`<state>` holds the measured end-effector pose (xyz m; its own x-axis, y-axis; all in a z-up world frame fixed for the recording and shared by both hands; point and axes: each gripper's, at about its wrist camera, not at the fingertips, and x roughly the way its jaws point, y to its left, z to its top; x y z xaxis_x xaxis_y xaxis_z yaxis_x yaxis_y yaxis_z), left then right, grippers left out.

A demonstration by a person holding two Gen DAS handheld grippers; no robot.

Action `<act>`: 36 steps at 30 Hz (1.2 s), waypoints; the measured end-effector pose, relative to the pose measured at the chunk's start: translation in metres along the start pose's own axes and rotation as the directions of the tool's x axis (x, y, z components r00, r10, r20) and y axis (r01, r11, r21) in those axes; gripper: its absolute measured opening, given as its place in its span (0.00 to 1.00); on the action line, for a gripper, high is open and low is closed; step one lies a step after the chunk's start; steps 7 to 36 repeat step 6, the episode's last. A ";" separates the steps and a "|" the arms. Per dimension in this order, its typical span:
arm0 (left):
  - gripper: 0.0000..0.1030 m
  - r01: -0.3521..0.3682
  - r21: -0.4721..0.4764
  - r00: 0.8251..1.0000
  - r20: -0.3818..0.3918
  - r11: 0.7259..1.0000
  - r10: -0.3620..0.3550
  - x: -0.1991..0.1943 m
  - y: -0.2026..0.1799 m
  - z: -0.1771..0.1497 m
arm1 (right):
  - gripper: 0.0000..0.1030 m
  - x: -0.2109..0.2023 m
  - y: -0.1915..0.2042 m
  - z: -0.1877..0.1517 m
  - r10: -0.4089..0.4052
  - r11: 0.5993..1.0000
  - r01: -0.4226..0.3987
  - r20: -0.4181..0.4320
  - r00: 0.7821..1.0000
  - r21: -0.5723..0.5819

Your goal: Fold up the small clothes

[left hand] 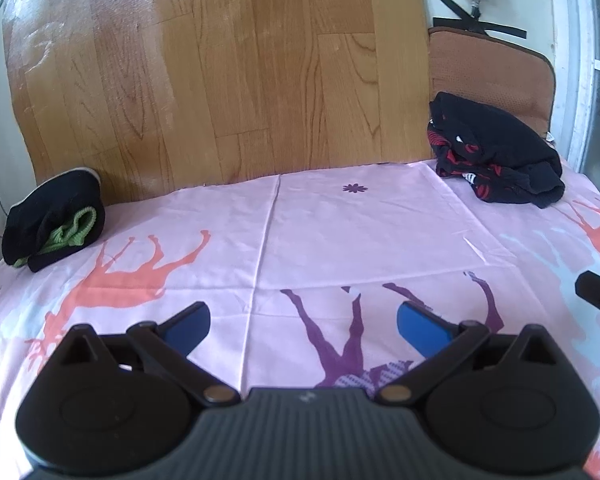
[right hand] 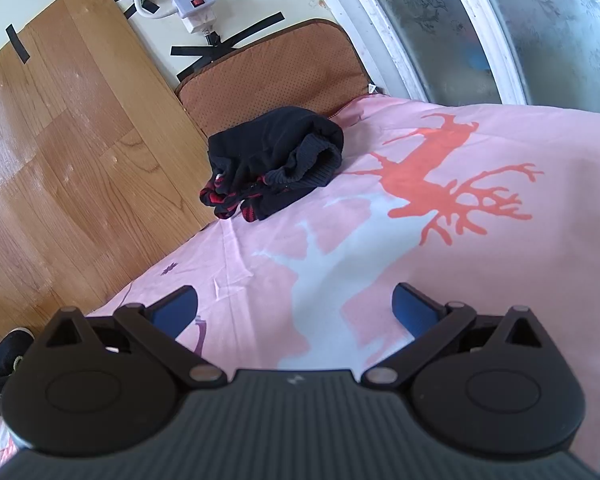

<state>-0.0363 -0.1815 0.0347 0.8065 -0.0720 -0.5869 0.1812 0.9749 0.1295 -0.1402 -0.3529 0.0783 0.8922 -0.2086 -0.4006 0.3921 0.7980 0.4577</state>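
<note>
Below me spreads a pink deer-print sheet (left hand: 320, 236). On it lie a black-and-green bundle (left hand: 52, 220) at the far left and a black-and-red bundle (left hand: 496, 152) at the far right, well apart.

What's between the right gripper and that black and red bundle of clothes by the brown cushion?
Nothing visible. Only bare pink sheet lies between the open right gripper and the black and red bundle.

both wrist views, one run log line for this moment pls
left gripper open, empty | right gripper open, empty | black-red clothes pile untouched
</note>
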 end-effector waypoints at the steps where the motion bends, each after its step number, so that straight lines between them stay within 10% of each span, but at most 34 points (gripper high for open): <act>1: 1.00 0.000 0.009 1.000 0.008 1.000 0.000 -0.001 -0.001 0.000 | 1.00 0.000 0.000 0.000 0.000 1.000 0.000 0.000 1.000 0.000; 36: 1.00 0.048 0.036 0.998 0.027 0.998 -0.049 -0.007 -0.006 0.000 | 1.00 0.000 0.000 0.000 -0.001 1.000 0.001 -0.001 1.000 -0.002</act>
